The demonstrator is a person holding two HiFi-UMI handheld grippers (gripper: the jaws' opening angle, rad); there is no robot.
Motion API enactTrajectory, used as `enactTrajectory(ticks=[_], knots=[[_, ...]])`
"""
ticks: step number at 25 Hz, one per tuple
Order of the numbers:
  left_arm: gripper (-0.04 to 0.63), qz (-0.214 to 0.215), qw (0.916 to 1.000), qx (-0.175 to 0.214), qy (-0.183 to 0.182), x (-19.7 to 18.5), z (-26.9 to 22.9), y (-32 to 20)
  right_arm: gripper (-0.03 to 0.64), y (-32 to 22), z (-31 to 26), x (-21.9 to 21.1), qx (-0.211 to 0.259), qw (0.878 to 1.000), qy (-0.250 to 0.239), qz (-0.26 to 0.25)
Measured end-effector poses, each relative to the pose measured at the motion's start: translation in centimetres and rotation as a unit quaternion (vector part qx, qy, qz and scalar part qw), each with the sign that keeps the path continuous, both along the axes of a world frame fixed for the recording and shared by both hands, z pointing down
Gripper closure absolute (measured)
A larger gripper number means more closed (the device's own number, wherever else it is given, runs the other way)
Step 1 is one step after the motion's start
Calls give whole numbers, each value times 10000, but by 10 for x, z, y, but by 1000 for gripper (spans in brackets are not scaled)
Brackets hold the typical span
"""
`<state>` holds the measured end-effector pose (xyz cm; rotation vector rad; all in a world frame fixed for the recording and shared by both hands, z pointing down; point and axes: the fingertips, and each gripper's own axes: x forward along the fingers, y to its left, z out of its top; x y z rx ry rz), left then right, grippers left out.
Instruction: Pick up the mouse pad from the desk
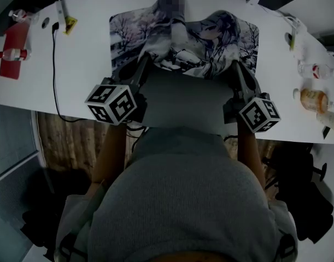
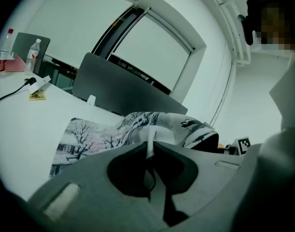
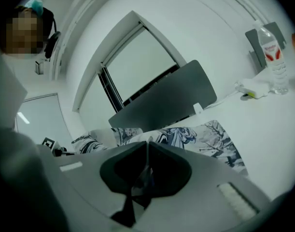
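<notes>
Between pinching fingers (image 2: 132, 152), mouse pad (image 1: 239, 37) edge

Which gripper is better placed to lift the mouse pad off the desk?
Neither alone: left gripper and right gripper are each shut on the near edge of the mouse pad, one toward each side; probably both should lift together.

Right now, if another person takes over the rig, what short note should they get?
The left gripper has its jaws shut on the near edge of the mouse pad, left side.
The right gripper is shut on the same edge, right side.
The near edge is raised; the far part lies on the desk.
Done: both grips.
Left: lift the whole pad clear of the desk.
</notes>
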<state>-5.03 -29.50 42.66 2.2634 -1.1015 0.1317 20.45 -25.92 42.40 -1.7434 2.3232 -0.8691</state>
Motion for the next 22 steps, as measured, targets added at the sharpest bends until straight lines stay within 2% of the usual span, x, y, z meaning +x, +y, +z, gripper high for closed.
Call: enactTrajectory(ticks=[10, 15, 22], knots=[[574, -156, 9954, 643, 690, -1, -68, -13, 595, -13, -76, 7, 855, 9945, -541, 262], [574, -58, 9920, 968, 806, 6, -103, -12, 595, -16, -100, 5, 1158, 9906, -690, 247], [574, 96, 9811, 1542, 1163, 17, -161, -3, 595, -18, -154, -9, 1785, 9818, -643, 42]])
